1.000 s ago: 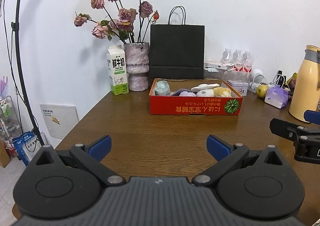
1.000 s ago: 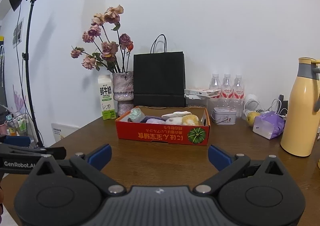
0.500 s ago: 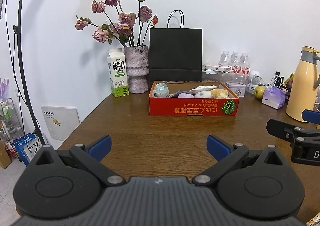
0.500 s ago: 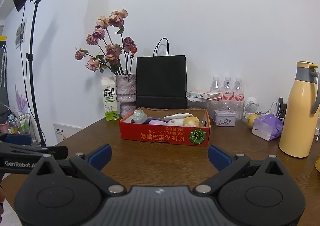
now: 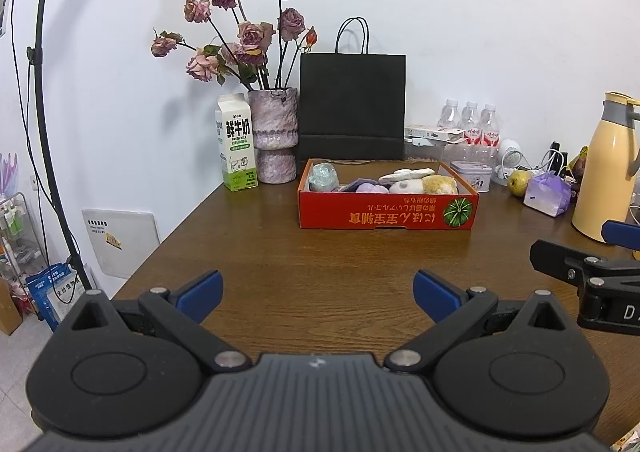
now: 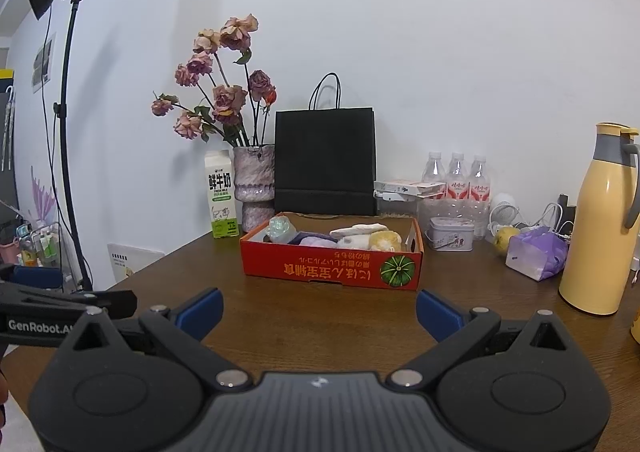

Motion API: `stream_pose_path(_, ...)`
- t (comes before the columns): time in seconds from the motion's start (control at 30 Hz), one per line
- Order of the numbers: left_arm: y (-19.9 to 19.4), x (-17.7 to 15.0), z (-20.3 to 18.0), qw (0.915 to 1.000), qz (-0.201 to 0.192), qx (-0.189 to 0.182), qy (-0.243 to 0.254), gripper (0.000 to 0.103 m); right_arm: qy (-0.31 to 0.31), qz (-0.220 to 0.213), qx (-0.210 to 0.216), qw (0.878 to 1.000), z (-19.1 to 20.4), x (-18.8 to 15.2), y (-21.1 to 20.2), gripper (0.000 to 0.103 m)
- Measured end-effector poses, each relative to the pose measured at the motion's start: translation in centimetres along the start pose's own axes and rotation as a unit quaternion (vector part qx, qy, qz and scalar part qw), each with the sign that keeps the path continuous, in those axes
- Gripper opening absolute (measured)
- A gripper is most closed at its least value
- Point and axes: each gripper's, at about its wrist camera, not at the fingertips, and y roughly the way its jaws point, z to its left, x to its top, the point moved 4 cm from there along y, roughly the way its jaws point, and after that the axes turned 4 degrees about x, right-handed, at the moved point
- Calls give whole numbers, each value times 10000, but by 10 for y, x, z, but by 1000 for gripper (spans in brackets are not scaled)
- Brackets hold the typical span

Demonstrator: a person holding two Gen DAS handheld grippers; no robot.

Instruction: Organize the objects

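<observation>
A red cardboard box (image 5: 386, 215) stands on the brown wooden table (image 5: 320, 264), also in the right wrist view (image 6: 332, 272). It holds several soft items: a pale green one (image 5: 323, 176), a purple one (image 5: 366, 185), a white one (image 5: 406, 175) and a yellow one (image 5: 438, 183). My left gripper (image 5: 317, 294) is open and empty, well short of the box. My right gripper (image 6: 319, 312) is open and empty, just in front of the box. Each gripper shows at the edge of the other's view.
A milk carton (image 5: 236, 143), a vase of dried roses (image 5: 274, 135) and a black paper bag (image 5: 352, 107) stand behind the box. To the right are water bottles (image 5: 470, 125), a tin (image 5: 471, 175), a pear (image 5: 519, 181), a purple pouch (image 5: 547, 195) and a yellow thermos (image 5: 606, 167). A light stand (image 6: 66, 131) is at the left.
Both grippers have drawn back and tilted up a little; the box looks smaller and lower in both views. Both stay open and empty.
</observation>
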Motion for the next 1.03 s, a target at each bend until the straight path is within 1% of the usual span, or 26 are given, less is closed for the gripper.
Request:
stream_pose_path(0.57,0,0,-4,9999,18,-98,45,103,0,1,3,10000,0,0,1,103)
stream_pose_path(0.83,1,-1,-7,9998,73,-199,56,103,2,5,4,10000,0,-1,1,103)
stream_pose_path(0.9,3,-1,-8,9996,116,-247,37,103,9,14,11,10000,-1,-4,3,103)
stream_pose_path(1.03,5,-3,-10,9997,112,-207,102,103,9,35,18,10000,-2,-9,4,103)
